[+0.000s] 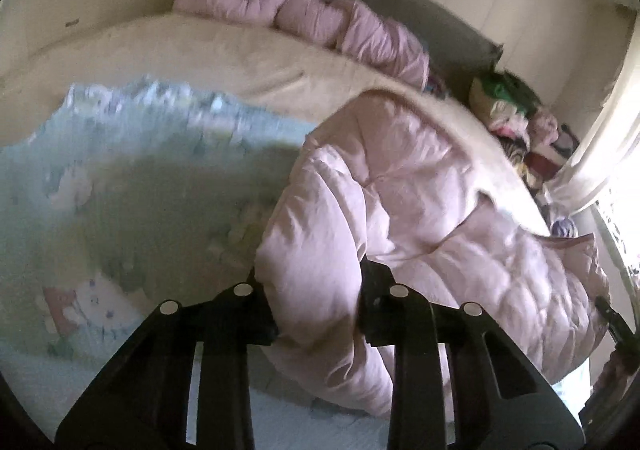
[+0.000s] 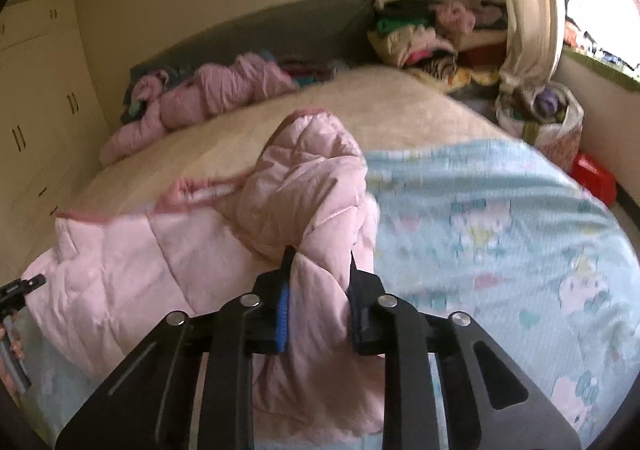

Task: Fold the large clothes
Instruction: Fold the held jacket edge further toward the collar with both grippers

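Left gripper [image 1: 316,298] and right gripper [image 2: 320,298] fingers pinching pink quilted jacket [image 1: 420,185] over bed [image 1: 200,45]; bag [image 2: 540,121] at right stuffed with blurred clothes.

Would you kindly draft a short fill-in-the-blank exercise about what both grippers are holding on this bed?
1. Both grippers are shut on the ____ quilted jacket.
2. The left gripper and right gripper each pinch a bunched ____ of its fabric.
3. The jacket lies partly on a light ____ printed blanket.

Missing words: pink; fold; blue
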